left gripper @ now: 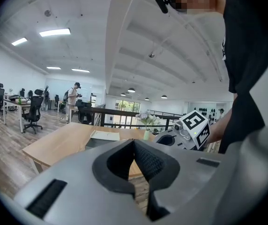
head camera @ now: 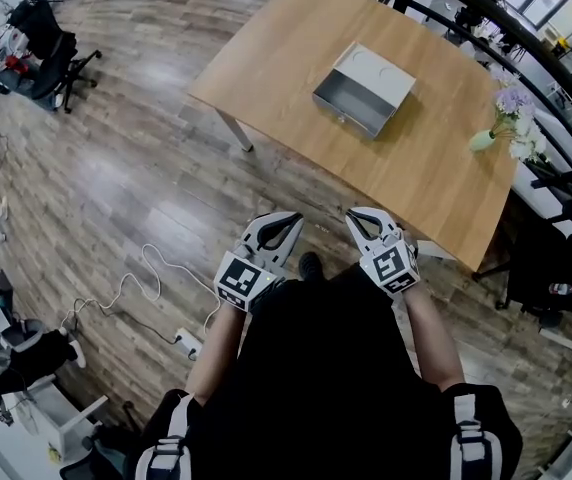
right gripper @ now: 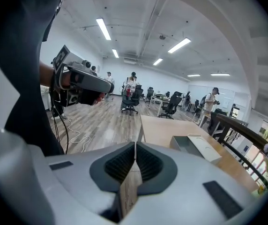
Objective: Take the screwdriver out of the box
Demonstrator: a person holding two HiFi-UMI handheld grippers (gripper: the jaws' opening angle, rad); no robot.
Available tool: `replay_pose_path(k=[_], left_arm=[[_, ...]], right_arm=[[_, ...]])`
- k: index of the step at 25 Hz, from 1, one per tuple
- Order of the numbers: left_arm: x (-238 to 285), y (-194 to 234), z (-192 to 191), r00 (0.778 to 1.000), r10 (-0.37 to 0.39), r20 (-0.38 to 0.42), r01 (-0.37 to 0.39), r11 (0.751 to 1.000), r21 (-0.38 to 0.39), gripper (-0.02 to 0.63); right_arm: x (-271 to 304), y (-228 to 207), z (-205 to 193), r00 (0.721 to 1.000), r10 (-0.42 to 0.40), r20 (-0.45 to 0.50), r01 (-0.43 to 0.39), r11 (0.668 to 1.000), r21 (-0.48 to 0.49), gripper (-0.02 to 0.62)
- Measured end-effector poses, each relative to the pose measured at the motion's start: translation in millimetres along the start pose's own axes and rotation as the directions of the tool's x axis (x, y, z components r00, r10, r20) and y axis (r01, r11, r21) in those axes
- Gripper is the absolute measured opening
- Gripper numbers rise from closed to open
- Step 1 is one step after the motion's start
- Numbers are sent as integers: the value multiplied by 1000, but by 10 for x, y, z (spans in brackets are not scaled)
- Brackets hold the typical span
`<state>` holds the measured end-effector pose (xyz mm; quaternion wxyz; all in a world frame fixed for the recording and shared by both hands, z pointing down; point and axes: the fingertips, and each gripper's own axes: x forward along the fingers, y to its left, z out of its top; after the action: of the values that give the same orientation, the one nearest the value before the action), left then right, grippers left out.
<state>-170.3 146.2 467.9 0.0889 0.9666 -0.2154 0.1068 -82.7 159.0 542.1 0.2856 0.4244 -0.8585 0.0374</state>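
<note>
Plainly, the grey box [head camera: 364, 90] sits on the bench [head camera: 266, 58] well ahead, nearer the right gripper [head camera: 359, 218] than the left gripper [head camera: 288, 222], both with fingers [right gripper: 149, 165] clenched on nothing.

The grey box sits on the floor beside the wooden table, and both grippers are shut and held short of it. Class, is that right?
No. The grey box sits on the wooden table, not the floor, as the head view shows. The left gripper and right gripper are indeed shut, short of it.
</note>
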Motion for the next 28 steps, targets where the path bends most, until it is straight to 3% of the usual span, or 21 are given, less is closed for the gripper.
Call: replay_pose_path(k=[12, 28], left_arm=[[51, 86, -1, 1000, 16, -16, -17, 1000, -18, 21], [887, 672, 461, 999, 38, -31, -38, 999, 4, 21]], right_arm=[[109, -164, -15, 1000, 20, -12, -20, 1000, 2, 28], [539, -1274, 106, 1000, 22, 5, -23, 999, 24, 28]])
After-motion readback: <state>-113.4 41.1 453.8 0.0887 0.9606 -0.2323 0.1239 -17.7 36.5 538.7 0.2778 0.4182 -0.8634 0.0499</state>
